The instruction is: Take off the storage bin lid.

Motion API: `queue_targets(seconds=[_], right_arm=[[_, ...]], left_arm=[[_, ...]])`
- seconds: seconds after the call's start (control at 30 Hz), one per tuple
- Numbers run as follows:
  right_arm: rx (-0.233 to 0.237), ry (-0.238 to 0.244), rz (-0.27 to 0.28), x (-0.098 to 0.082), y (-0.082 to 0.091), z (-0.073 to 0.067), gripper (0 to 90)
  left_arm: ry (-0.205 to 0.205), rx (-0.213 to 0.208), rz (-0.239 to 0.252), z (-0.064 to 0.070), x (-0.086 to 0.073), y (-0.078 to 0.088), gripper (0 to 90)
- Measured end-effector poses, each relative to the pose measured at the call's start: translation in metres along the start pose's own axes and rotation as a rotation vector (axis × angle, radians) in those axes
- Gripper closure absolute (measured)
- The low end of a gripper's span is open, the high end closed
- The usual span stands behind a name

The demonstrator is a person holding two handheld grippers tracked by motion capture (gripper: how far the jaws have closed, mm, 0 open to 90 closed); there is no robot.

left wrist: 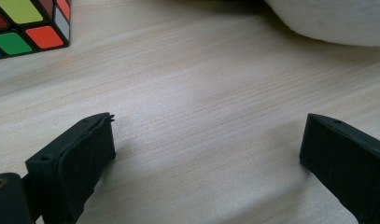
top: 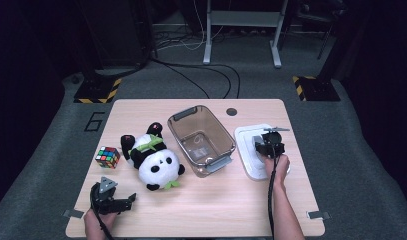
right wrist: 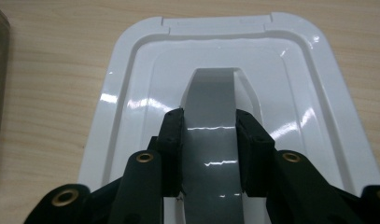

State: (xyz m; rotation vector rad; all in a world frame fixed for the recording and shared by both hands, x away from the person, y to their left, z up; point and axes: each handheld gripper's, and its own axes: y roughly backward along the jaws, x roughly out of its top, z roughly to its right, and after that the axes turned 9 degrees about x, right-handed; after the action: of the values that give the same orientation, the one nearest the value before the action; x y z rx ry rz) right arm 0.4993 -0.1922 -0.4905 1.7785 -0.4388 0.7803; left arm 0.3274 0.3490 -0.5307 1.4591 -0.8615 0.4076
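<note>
A white box lid (top: 250,152) (right wrist: 131,84) lies flat on the table at the right, with a grey handle (right wrist: 210,121) along its middle. My right gripper (top: 269,145) (right wrist: 209,140) points down on it, shut on the grey handle from both sides. A clear plastic bin (top: 201,139) stands open in the middle of the table. A panda plush (top: 153,157) lies left of the bin. My left gripper (top: 122,202) (left wrist: 206,154) rests low near the front left edge, jaws wide open over bare wood.
A colourful puzzle cube (top: 107,157) (left wrist: 31,25) sits at the left, just beyond my left gripper. The plush's white fabric (left wrist: 332,21) lies ahead of that gripper. The wooden table (top: 216,200) ends close to both hands. Cables and frame legs are on the floor behind.
</note>
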Motion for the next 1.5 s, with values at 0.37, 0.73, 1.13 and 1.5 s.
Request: queue_targets(seconds=[0.37,0.73,1.13,1.5], right_arm=[[0.088,-0.002,0.01,0.005,0.024,0.004,28.9],[0.153,0.112,0.016,-0.003,0.068,-0.011,3.7],[0.222,0.234,0.042,-0.034,0.079,-0.045,0.0],[0.294,0.396,0.037,-0.07,0.068,-0.082,0.0]], left_arm=[[0.01,0.0,0.006,0.001,0.0,0.0,3.2],[0.012,0.002,0.009,0.001,0.0,0.0,3.4],[0.013,0.002,0.01,0.001,0.0,-0.001,3.4],[0.013,0.002,0.01,0.001,0.0,-0.001,3.5]])
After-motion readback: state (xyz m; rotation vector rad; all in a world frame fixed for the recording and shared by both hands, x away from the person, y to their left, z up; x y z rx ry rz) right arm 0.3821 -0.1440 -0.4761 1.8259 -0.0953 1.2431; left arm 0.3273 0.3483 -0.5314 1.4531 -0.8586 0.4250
